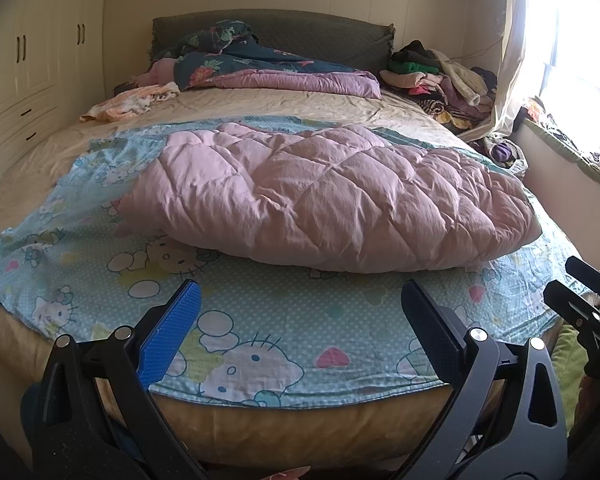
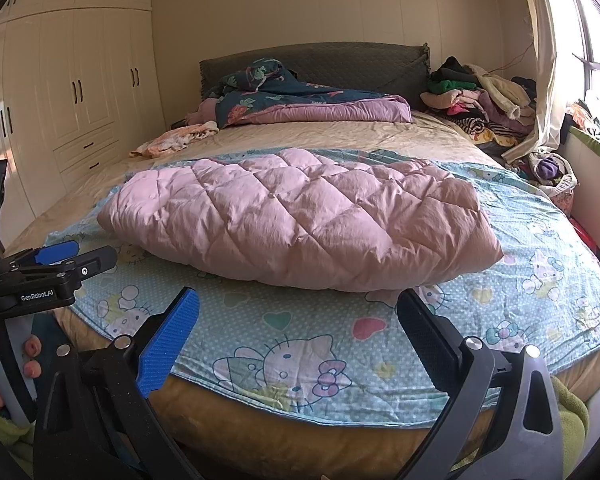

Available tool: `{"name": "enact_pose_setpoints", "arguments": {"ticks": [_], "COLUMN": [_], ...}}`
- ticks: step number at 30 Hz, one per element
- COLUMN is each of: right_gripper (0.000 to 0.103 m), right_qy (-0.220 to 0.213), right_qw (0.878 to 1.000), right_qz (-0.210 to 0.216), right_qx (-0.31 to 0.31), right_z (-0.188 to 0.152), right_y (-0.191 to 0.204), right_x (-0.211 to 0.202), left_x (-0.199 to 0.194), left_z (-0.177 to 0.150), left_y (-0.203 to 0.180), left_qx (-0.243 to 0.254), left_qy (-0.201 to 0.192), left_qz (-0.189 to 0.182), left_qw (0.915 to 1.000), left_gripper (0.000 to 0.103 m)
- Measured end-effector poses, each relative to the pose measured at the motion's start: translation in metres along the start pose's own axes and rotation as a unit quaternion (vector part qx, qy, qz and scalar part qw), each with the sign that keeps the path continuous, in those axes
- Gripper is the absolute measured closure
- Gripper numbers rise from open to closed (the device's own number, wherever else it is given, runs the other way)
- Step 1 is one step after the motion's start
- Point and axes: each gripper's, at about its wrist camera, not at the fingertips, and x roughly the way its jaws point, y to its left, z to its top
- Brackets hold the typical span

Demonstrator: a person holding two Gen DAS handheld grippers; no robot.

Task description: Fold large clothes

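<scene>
A pink quilted padded garment [image 1: 320, 196] lies folded in a thick bundle on a blue cartoon-cat sheet [image 1: 260, 320] spread over the foot of the bed; both also show in the right wrist view, the garment [image 2: 300, 220] on the sheet [image 2: 300, 336]. My left gripper [image 1: 300, 300] is open and empty, held short of the bed's near edge, apart from the garment. My right gripper [image 2: 298, 308] is open and empty too, also short of the bed edge. The left gripper's body [image 2: 48, 276] shows at the left of the right wrist view, held by a hand.
A dark floral and purple quilt [image 1: 276, 68] lies by the headboard. An orange-patterned cloth [image 1: 132, 102] lies at the bed's left. A heap of clothes [image 1: 440, 76] sits at the back right near the window. White wardrobes [image 2: 72, 92] line the left wall.
</scene>
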Motion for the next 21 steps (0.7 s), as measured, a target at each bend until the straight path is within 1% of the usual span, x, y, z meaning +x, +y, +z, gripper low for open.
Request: {"name": "enact_pose_setpoints", "arguments": {"ticks": [5,7,9,12,14,15,16,17,19,20,21], "right_gripper": [0.004,0.004,0.004,0.004,0.004,0.004,0.004,0.004,0.004,0.004,0.004], "right_qy": [0.006,0.005,0.004,-0.008,-0.019,-0.029,-0.035,-0.039,-0.046,-0.05,-0.039], "right_qw": [1.0,1.0,1.0,0.999,0.996,0.993,0.99,0.986,0.968,0.953,0.931], "right_qz": [-0.005,-0.013,-0.022,-0.044,-0.066,-0.09,-0.11,-0.135,-0.209,-0.256,-0.318], "right_qx": [0.0,0.001,0.008,0.03,0.05,0.066,0.079,0.094,0.134,0.153,0.177], "right_z": [0.0,0.001,0.001,0.002,0.002,0.001,0.0,-0.003,-0.015,-0.025,-0.039], "right_y": [-0.001,-0.004,-0.011,-0.032,-0.053,-0.073,-0.091,-0.109,-0.166,-0.197,-0.237], "right_x": [0.0,-0.001,-0.005,-0.017,-0.027,-0.035,-0.042,-0.047,-0.064,-0.073,-0.081], "left_x": [0.003,0.003,0.006,0.009,0.013,0.017,0.024,0.028,0.037,0.039,0.041], "left_z": [-0.003,-0.005,-0.004,-0.005,-0.004,-0.002,0.002,0.006,0.018,0.024,0.029], "left_y": [0.004,0.01,0.012,0.023,0.04,0.051,0.073,0.09,0.138,0.166,0.187], "left_qx": [-0.001,-0.008,-0.012,-0.019,-0.038,-0.049,-0.07,-0.088,-0.13,-0.152,-0.165], "left_qy": [0.018,0.028,0.035,0.04,0.045,0.047,0.051,0.051,0.047,0.037,0.031], "left_qz": [-0.001,-0.008,-0.006,0.019,0.034,0.043,0.066,0.087,0.129,0.161,0.184], "left_qw": [0.9998,0.9996,0.9993,0.9989,0.9977,0.9968,0.9941,0.991,0.982,0.9745,0.9685], "left_gripper": [0.009,0.009,0.009,0.009,0.009,0.009,0.009,0.009,0.009,0.009,0.009]}}
